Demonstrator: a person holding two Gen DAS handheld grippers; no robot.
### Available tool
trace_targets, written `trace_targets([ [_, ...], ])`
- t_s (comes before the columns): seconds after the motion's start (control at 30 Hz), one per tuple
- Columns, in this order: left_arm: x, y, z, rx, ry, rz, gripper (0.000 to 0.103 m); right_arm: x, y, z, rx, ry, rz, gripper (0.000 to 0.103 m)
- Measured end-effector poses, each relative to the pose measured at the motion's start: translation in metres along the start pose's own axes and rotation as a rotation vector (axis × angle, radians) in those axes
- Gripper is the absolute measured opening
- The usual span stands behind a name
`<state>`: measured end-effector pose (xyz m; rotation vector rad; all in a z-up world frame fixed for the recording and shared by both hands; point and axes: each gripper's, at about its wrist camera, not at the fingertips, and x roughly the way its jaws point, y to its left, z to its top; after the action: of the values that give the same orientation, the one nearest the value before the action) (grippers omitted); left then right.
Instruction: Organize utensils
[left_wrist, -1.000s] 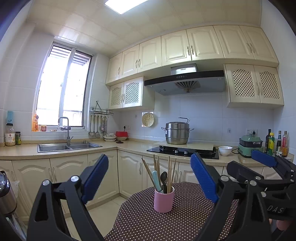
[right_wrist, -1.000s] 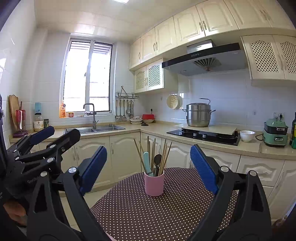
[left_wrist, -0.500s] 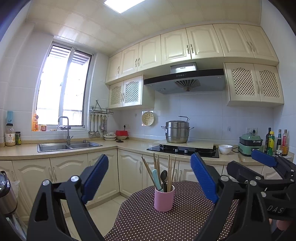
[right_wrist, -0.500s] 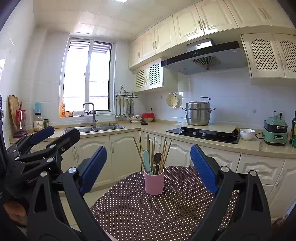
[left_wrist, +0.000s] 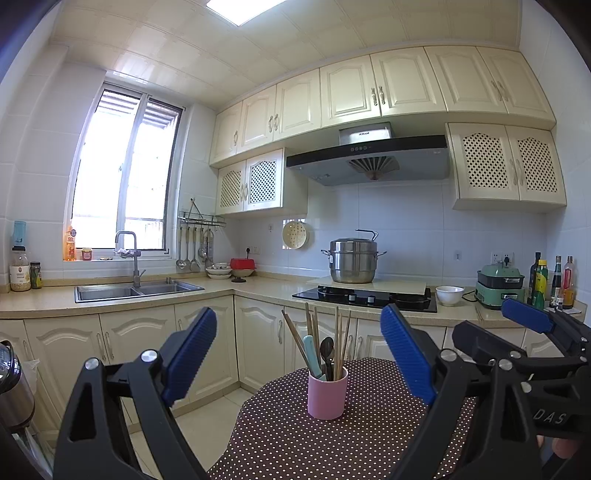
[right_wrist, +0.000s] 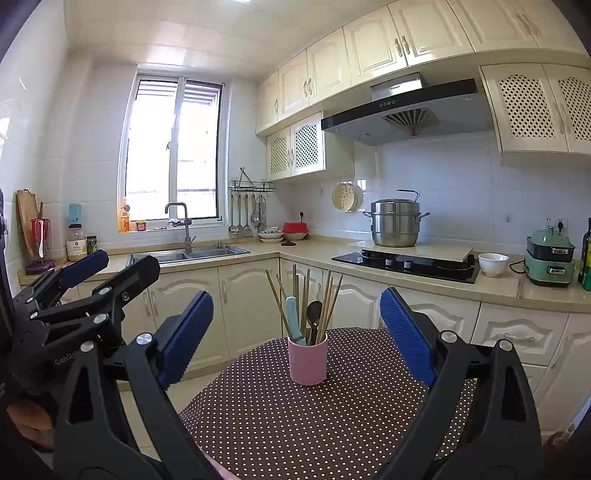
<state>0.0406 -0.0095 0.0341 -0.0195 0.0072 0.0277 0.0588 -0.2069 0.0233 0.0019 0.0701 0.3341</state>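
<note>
A pink cup (left_wrist: 327, 394) stands upright on a round table with a brown polka-dot cloth (left_wrist: 332, 443). It holds several wooden chopsticks (left_wrist: 338, 339), a light blue handle (left_wrist: 312, 356) and a dark spoon (left_wrist: 327, 349). The cup also shows in the right wrist view (right_wrist: 307, 359). My left gripper (left_wrist: 299, 354) is open and empty, held above the table's near side with the cup framed between its fingers. My right gripper (right_wrist: 296, 334) is open and empty, likewise short of the cup. Each gripper shows at the edge of the other's view.
Cream cabinets and a counter run behind the table, with a sink (left_wrist: 136, 290), a hob with a steel pot (left_wrist: 352, 260), a white bowl (left_wrist: 449, 295) and a green cooker (left_wrist: 500, 284). Ladles hang on a wall rail (right_wrist: 245, 218). A steel kettle (left_wrist: 13, 391) stands at far left.
</note>
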Motion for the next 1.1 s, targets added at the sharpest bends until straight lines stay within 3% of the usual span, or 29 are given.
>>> trace_targets([
  [1.1,0.0002,0.0052,-0.0051,0.011,0.006,-0.005,0.089,-0.0007,-0.0007,-0.0033,0.006,0.007,0.0,0.09],
])
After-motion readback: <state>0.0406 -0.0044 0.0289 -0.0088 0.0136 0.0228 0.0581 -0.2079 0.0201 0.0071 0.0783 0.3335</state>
